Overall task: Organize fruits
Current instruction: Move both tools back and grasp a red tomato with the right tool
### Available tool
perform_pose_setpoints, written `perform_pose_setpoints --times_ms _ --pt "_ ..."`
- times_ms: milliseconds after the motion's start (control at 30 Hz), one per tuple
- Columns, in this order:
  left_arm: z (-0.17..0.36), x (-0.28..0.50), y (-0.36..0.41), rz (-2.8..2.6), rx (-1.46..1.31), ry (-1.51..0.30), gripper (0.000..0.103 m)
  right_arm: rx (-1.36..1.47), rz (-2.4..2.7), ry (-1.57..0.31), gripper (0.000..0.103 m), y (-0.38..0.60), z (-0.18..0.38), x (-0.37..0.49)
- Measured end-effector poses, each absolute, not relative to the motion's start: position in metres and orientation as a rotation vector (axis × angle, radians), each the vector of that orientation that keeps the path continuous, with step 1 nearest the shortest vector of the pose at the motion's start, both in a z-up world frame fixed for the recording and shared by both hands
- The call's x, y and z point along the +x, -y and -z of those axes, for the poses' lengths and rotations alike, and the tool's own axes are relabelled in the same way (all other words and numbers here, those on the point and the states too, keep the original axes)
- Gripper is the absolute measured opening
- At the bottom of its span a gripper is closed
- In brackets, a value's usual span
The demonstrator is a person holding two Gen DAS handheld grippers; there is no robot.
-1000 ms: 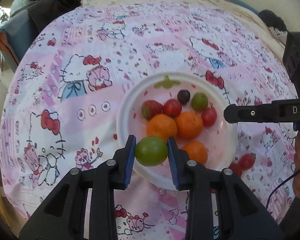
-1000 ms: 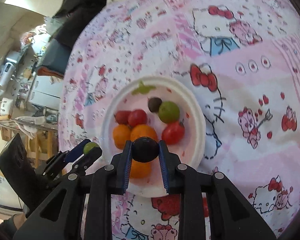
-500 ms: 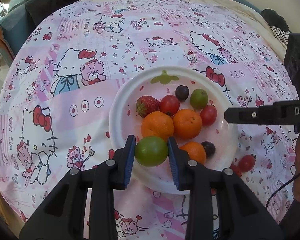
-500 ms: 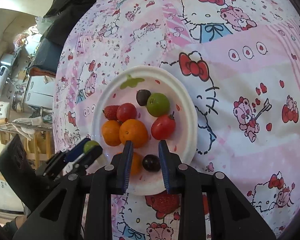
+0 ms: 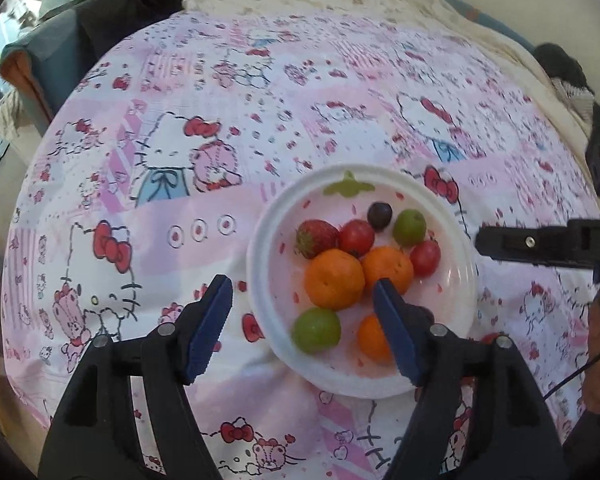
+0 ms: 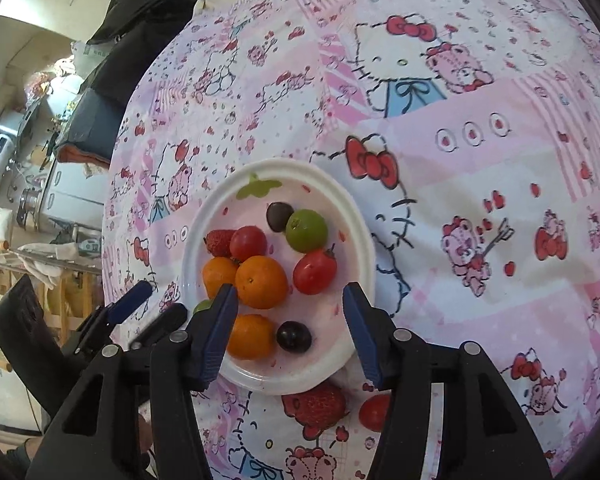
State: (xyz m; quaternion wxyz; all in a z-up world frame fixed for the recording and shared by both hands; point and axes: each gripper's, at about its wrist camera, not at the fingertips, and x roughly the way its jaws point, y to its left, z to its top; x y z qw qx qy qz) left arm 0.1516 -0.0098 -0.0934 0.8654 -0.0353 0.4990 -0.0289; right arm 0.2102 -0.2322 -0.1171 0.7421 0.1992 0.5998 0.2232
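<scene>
A white plate (image 5: pixel 260 276) (image 6: pixel 364 248) on the Hello Kitty cloth holds several fruits: oranges (image 5: pixel 334 278) (image 6: pixel 261 282), tomatoes (image 6: pixel 314 271), a strawberry (image 5: pixel 316 237), dark grapes (image 6: pixel 294 336) and green limes. My left gripper (image 5: pixel 304 294) is open and empty above the plate's near left edge, with a green lime (image 5: pixel 316 330) lying on the plate between its fingers. My right gripper (image 6: pixel 288 298) is open and empty over the plate's near side. A strawberry (image 6: pixel 318 402) and a tomato (image 6: pixel 374 412) lie on the cloth just off the plate.
The cloth-covered table (image 5: pixel 180 120) drops off at its round edge. Dark clothing and a chair (image 5: pixel 100 12) sit at the far left. Shelves with appliances (image 6: pixel 20 168) stand beyond the table. The right gripper's finger (image 5: pixel 540 242) reaches in beside the plate's right rim.
My left gripper has opened and let the green lime down onto the plate. My right gripper has released the dark grape onto the plate and opened wide.
</scene>
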Motion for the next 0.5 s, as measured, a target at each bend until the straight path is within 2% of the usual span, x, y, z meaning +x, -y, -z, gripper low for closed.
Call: perform_pose_setpoints --times_ms 300,500 --pt "0.078 0.141 -0.011 -0.022 -0.110 -1.007 0.070 0.446 -0.420 -1.297 0.057 0.252 0.106 0.194" --pt "0.068 0.127 -0.019 -0.039 -0.140 -0.985 0.070 0.494 -0.313 -1.423 0.057 0.272 0.127 0.169"
